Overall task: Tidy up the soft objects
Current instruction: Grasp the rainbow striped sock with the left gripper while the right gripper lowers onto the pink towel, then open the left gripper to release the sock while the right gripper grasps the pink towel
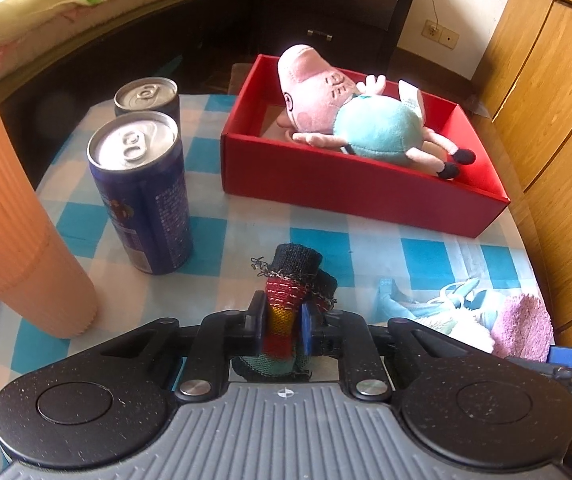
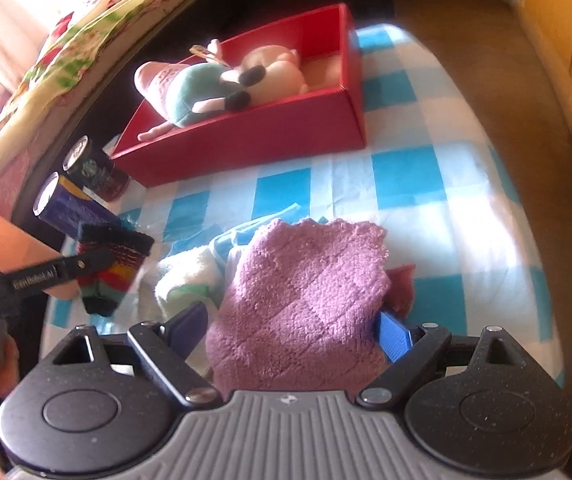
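My left gripper (image 1: 284,320) is shut on a striped knitted sock (image 1: 286,280) with a black cuff, held just above the checked tablecloth (image 1: 366,228). In the right wrist view the sock (image 2: 114,256) hangs from the left gripper's black finger (image 2: 58,270). My right gripper (image 2: 292,328) stands open low over a pile of cloths. A purple fluffy cloth (image 2: 306,292) lies between its fingers, and the blue pad (image 2: 394,336) is at the cloth's right edge. A red box (image 1: 326,184) at the back holds a pink pig plush (image 1: 350,120) in a teal dress.
Two drink cans (image 1: 142,192) (image 1: 148,98) stand left of the box, with an orange ribbed cylinder (image 1: 14,220) at the near left. White-green (image 2: 184,276), light blue (image 2: 222,248) and pink (image 2: 402,284) cloths lie under the purple one. A bed, dark drawers and a wooden cupboard surround the table.
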Tool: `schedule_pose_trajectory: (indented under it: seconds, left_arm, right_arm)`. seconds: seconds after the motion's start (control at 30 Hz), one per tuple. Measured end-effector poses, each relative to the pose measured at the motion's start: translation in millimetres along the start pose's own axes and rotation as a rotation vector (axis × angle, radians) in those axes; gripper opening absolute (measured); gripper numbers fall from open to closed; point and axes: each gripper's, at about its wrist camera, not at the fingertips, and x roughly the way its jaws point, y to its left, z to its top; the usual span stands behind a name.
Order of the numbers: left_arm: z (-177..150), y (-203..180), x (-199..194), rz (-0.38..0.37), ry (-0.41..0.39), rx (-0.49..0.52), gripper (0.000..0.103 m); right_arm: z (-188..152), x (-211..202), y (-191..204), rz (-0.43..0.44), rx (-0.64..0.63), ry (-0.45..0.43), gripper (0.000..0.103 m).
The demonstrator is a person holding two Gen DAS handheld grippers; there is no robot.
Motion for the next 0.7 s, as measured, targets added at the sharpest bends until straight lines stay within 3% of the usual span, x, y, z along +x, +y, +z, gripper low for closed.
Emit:
schedule_pose_trajectory:
  seconds: [0.07, 0.17, 0.2, 0.27, 0.3, 0.43, 0.57, 0.7]
  left_arm:
    - [0.6, 1.0, 0.6, 0.000, 0.002, -0.001, 0.015]
    - [1.4, 0.5, -0.3, -0.005, 0.000, 0.000, 0.015]
    - [1.5, 0.3, -0.3, -0.007, 0.001, 0.002, 0.016]
    - [1.1, -0.5, 0.3, 0.000, 0.006, 0.003, 0.019]
    - [1.0, -1.0, 0.8, 0.002, 0.013, 0.009, 0.025]
    - [2.6, 1.2, -5.5, 0.010, -0.007, -0.015, 0.067]
    - [3.6, -4.4, -13.8, 0.005, -0.039, 0.005, 0.068]
    - [-5.1, -25.5, -9.5, -0.061, 0.003, 0.095, 0.061]
  right_arm:
    - [-1.5, 3.6, 2.5, -0.009, -0.029, 0.011, 0.062]
    - [-1.0, 2.2, 1.5, -0.013, -0.041, 0.015, 0.034]
    - [0.2, 0.6, -0.3, -0.004, -0.033, 0.016, 0.019]
    - [1.8, -1.9, -4.6, 0.027, -0.009, 0.024, 0.008]
    - [2.1, -3.5, -6.1, 0.037, -0.004, 0.024, 0.002]
    - [4.0, -14.1, -5.6, 0.068, -0.012, 0.004, 0.000]
    - [7.4, -28.2, -8.7, 0.096, 0.003, -0.042, 0.000]
    - [9.4, -31.6, -9.8, 0.129, 0.019, -0.047, 0.000]
